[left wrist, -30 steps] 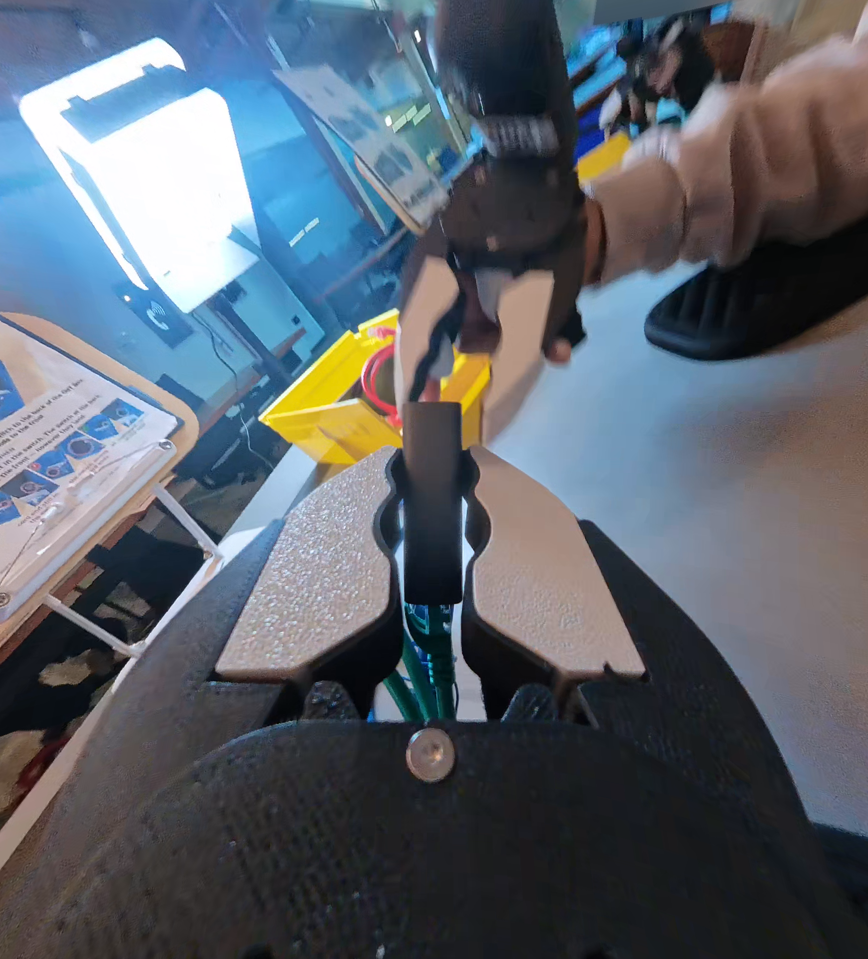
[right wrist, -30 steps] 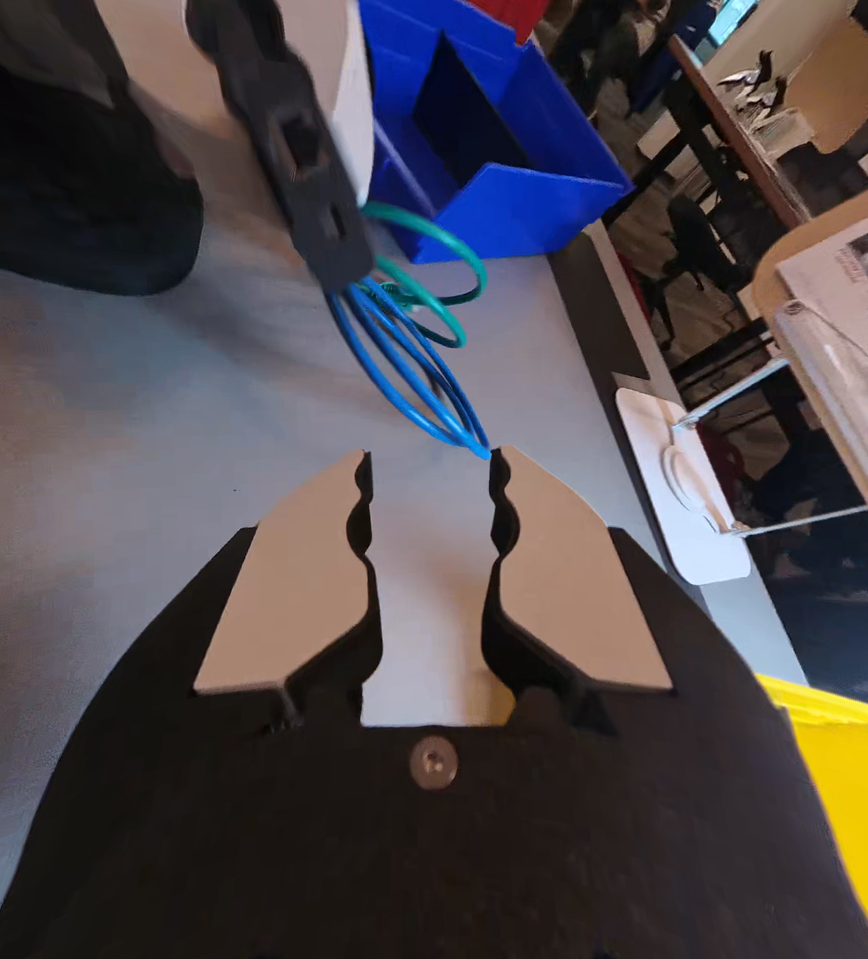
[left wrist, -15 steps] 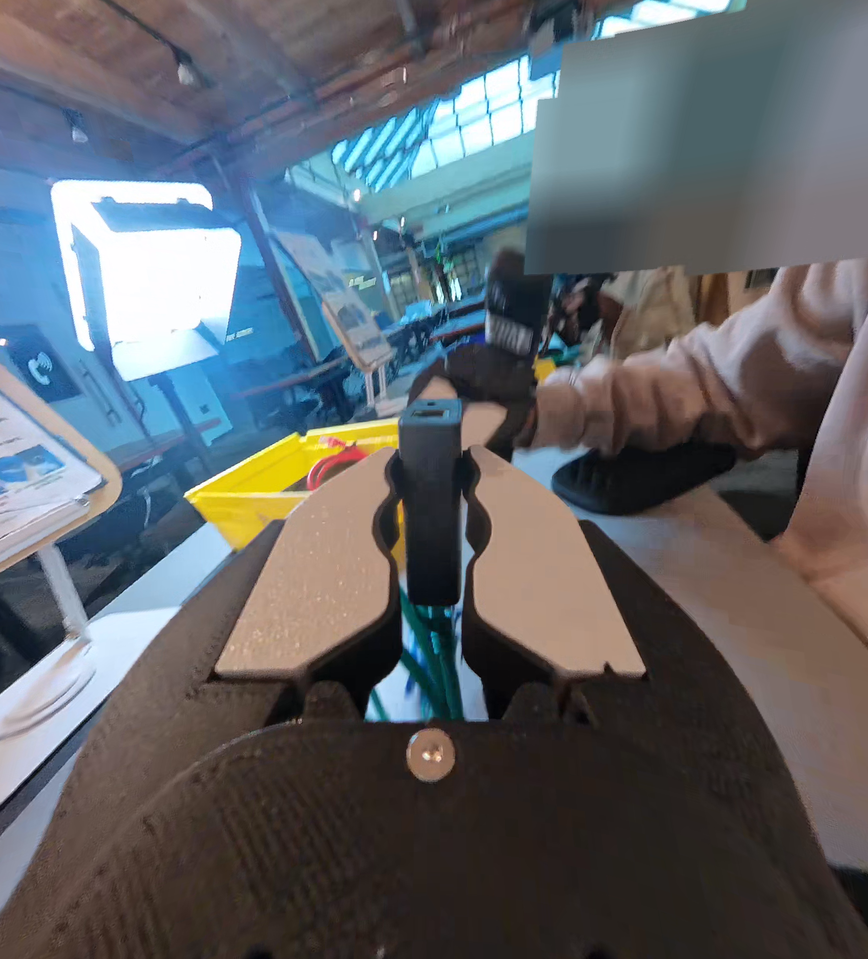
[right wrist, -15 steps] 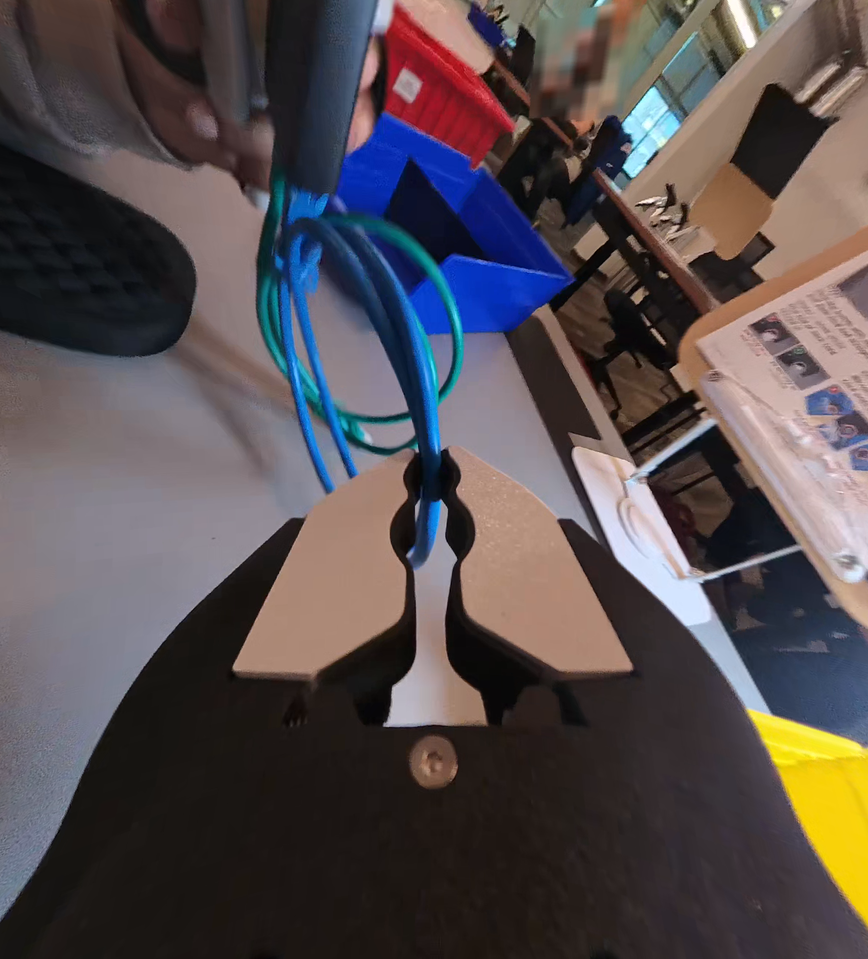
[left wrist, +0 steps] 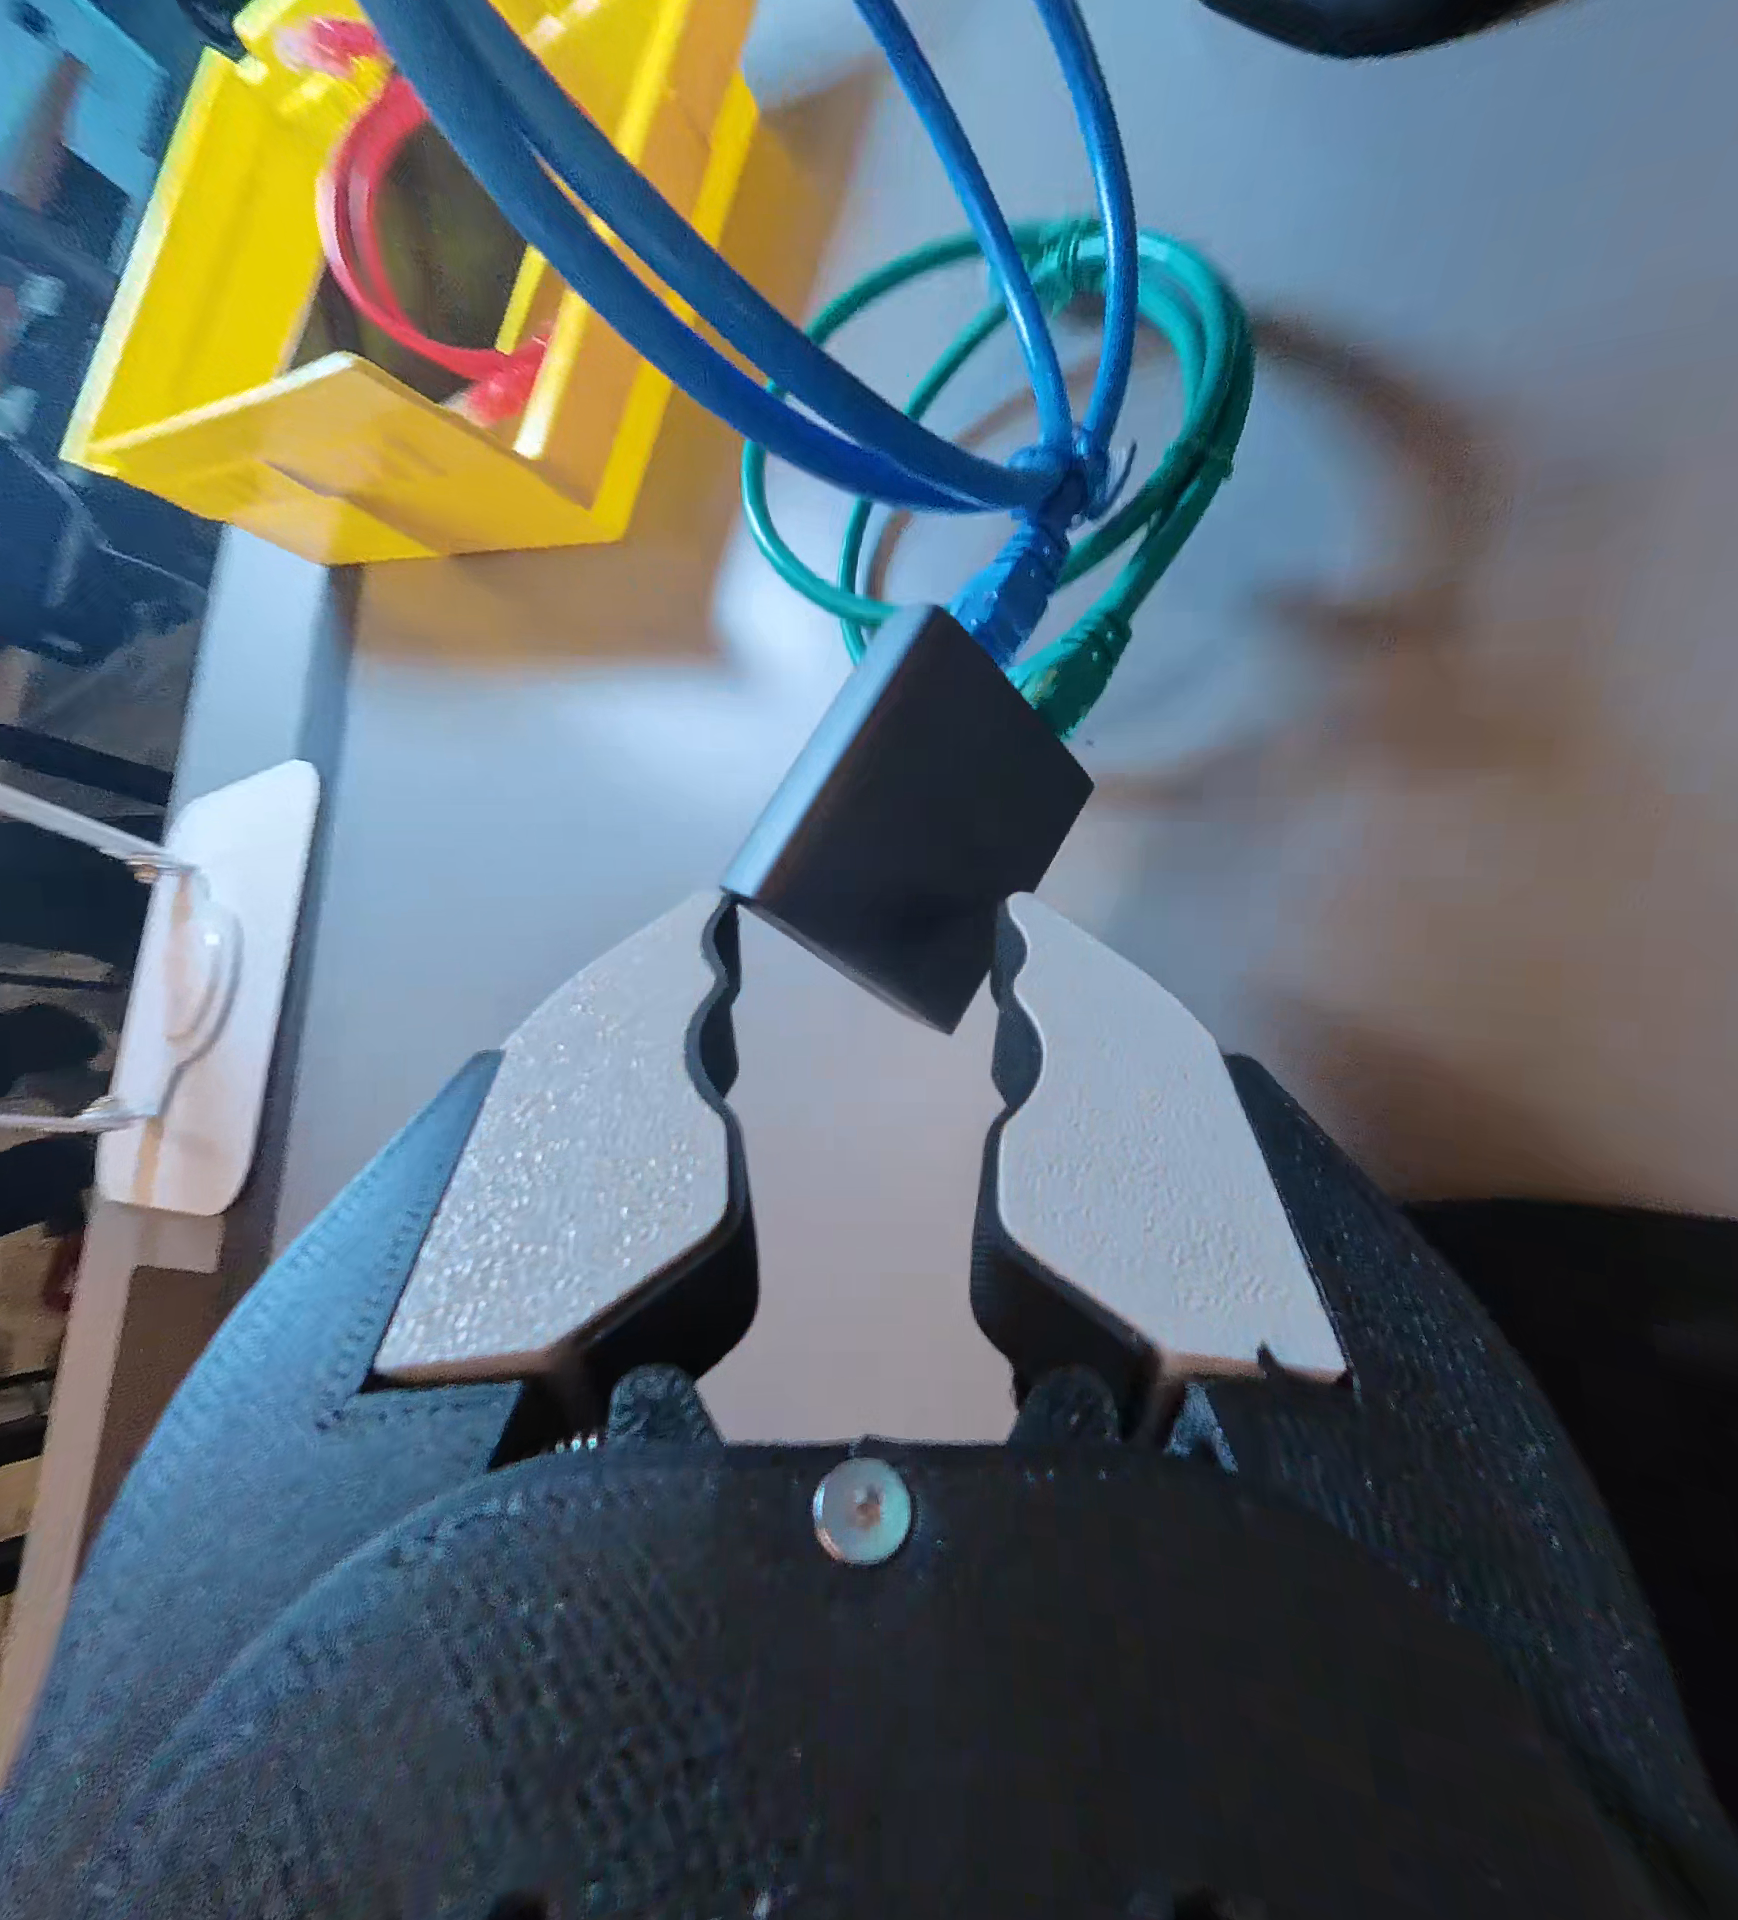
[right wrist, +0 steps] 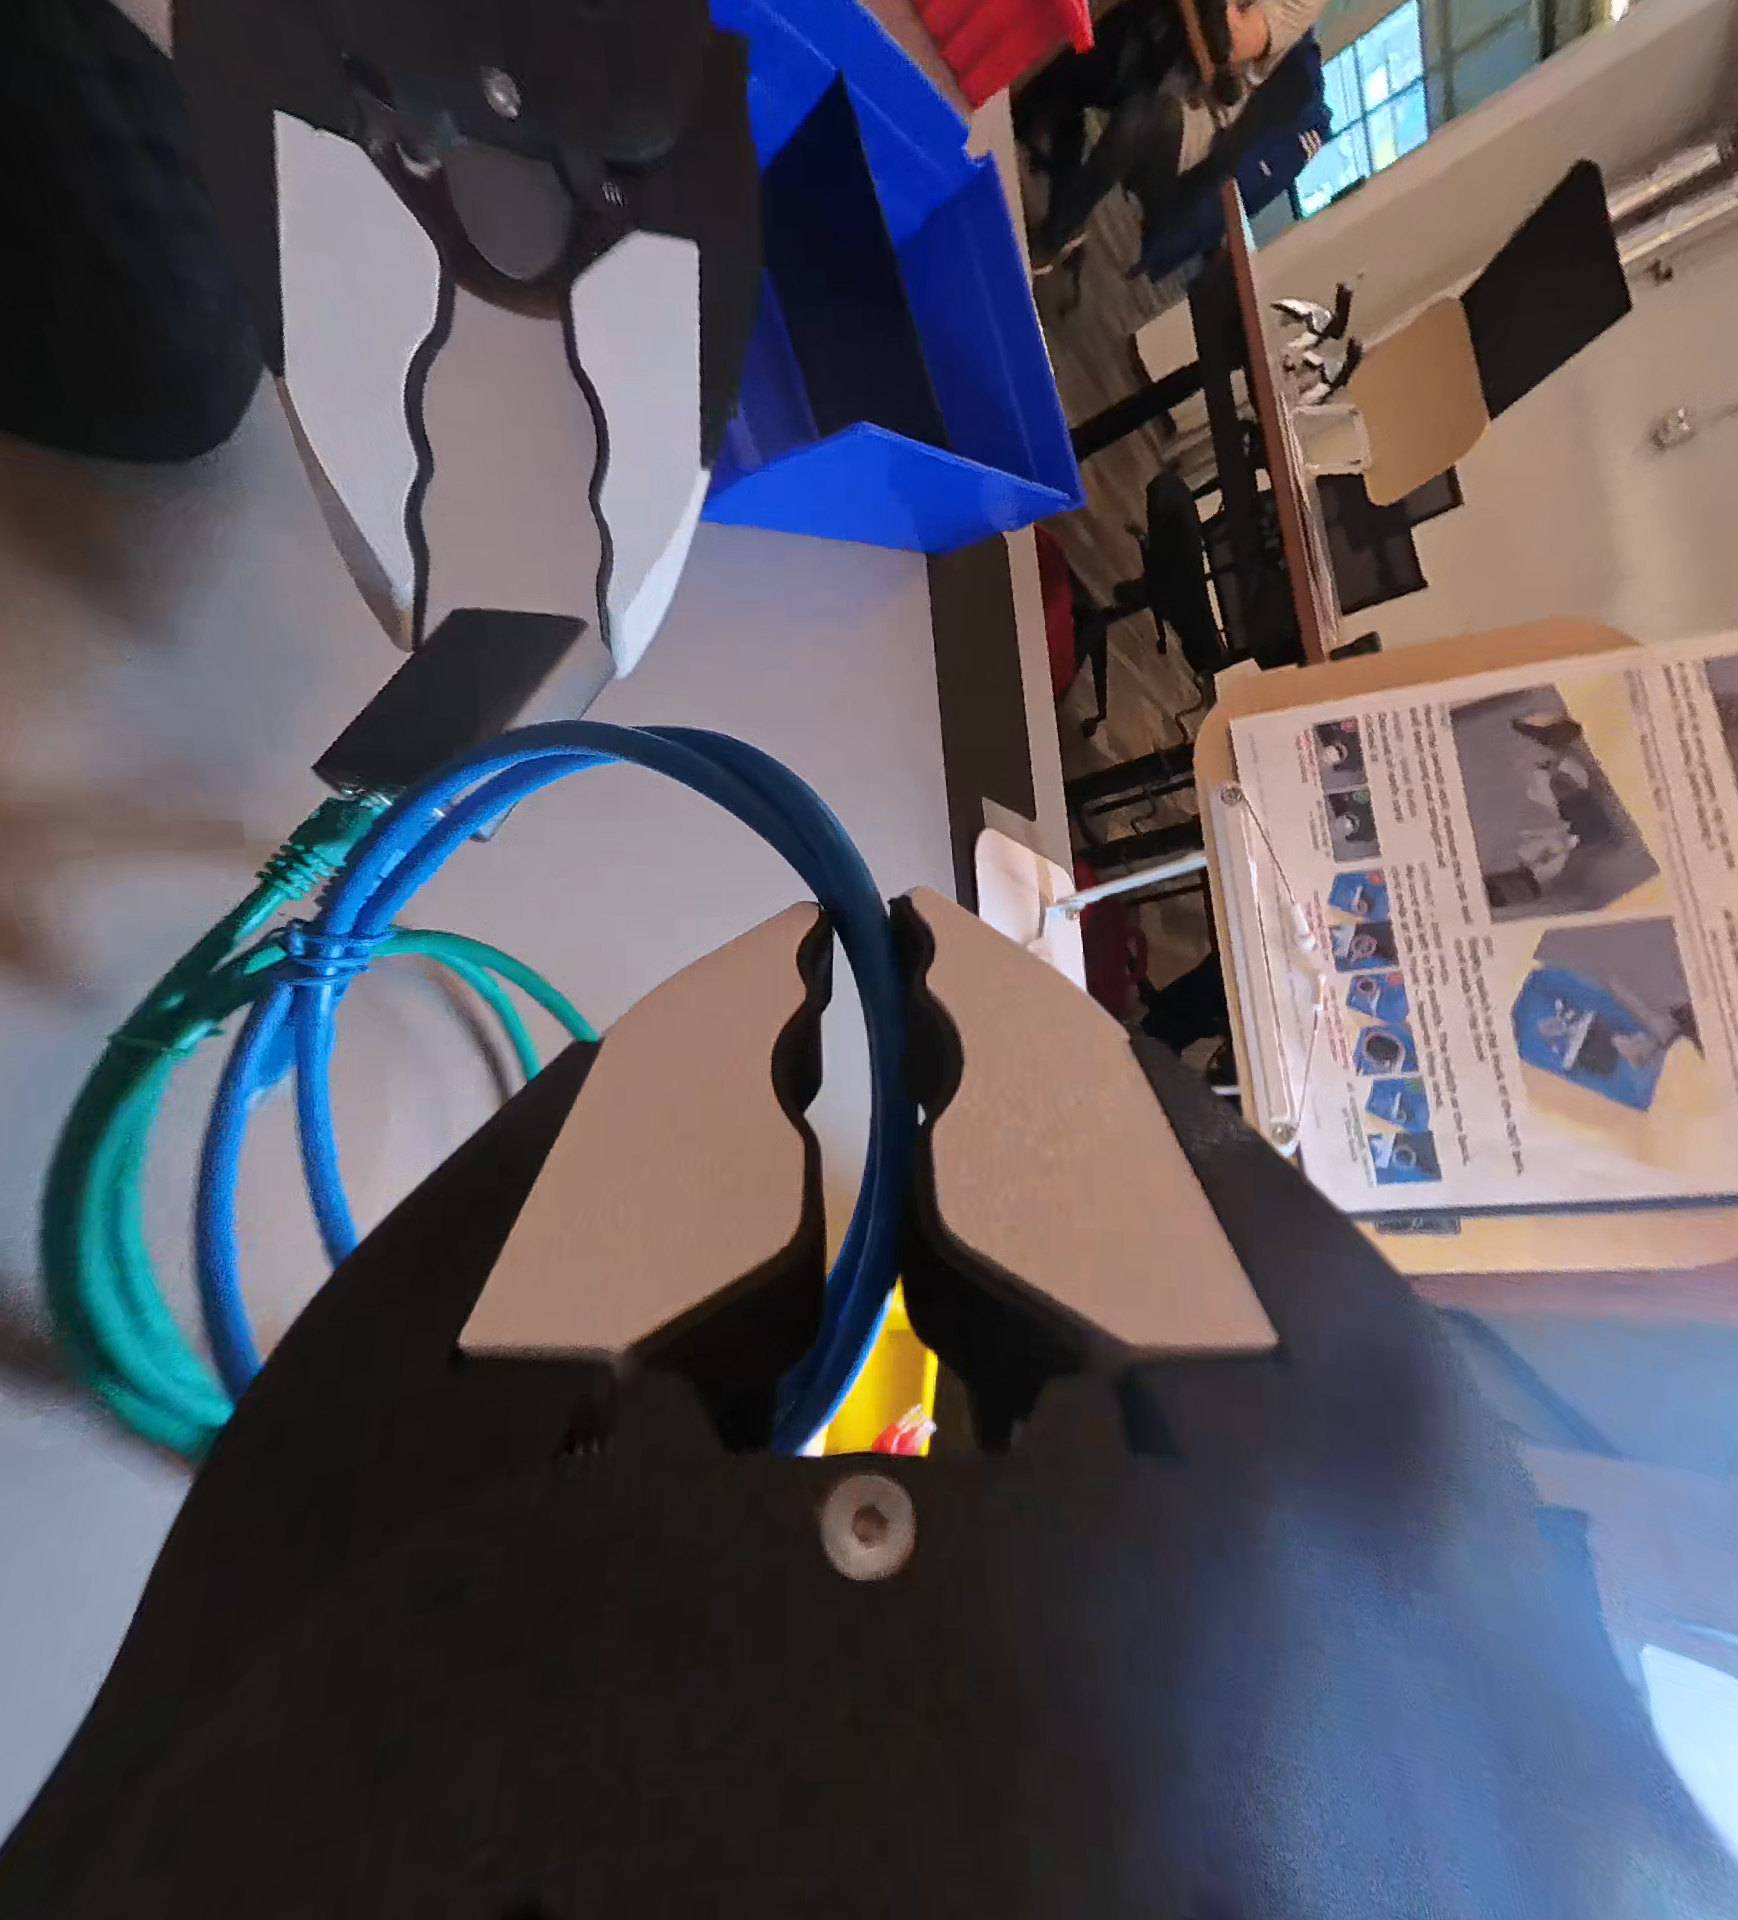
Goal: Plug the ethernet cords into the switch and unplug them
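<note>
The small black switch (left wrist: 906, 821) sits tilted at the tips of my left gripper (left wrist: 865, 914), whose jaws stand wide apart; one corner dips between them. A blue ethernet cord (left wrist: 636, 301) and a green ethernet cord (left wrist: 1208, 343) are plugged into its far end and loop away. In the right wrist view my right gripper (right wrist: 860, 914) is shut on the blue cord's (right wrist: 740, 769) loop. The left gripper (right wrist: 512, 634) shows above it with the switch (right wrist: 460, 686) at its tips. The green cord (right wrist: 106, 1247) hangs to the left.
A yellow bin (left wrist: 252, 457) with a red cord (left wrist: 366, 249) stands at the grey table's (left wrist: 1467, 727) left edge. A blue bin (right wrist: 875, 488) stands at the far end. An instruction board (right wrist: 1530, 935) on a white stand base (left wrist: 210, 987) is beside the table. One gripper's finger ends stand about 12 cm off the other's.
My left gripper, shut on the switch before, has opened and now points down at the table. My right gripper closed on the blue cord loop and still holds it.
</note>
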